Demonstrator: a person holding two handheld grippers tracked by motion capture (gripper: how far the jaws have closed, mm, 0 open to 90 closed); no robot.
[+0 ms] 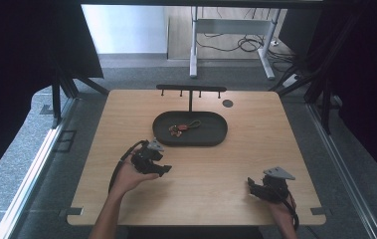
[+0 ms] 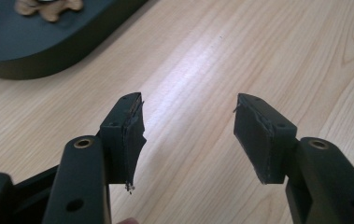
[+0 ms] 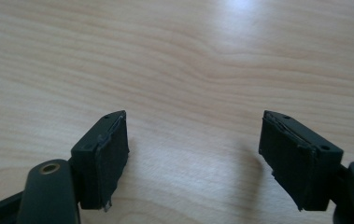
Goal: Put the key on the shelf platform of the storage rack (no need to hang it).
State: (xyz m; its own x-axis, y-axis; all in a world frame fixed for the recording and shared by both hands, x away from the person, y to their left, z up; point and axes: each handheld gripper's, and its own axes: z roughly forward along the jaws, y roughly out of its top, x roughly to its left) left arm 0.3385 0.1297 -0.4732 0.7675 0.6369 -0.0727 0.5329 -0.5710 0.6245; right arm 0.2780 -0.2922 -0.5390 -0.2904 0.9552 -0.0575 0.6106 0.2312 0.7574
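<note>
A black oval tray (image 1: 217,138) lies at the middle back of the wooden table (image 1: 201,194). In it rests a keychain (image 1: 183,127) with a brown loop and reddish-tan charms. My left gripper (image 1: 164,170) hovers just in front of the tray's left end, held in a hand, its jaws open over bare wood. The left gripper view has the same open jaws (image 2: 188,126), with the tray (image 2: 34,51) and a tan charm (image 2: 48,7) at the upper left. At the table's front right my right gripper (image 1: 249,183) sits low, open and empty (image 3: 193,144).
A black T-shaped hook rack (image 1: 191,90) stands behind the tray. A small dark round disc (image 1: 228,103) lies on the table to its right. Beyond the table are a white desk frame and cables on the floor. Dark curtains flank both sides.
</note>
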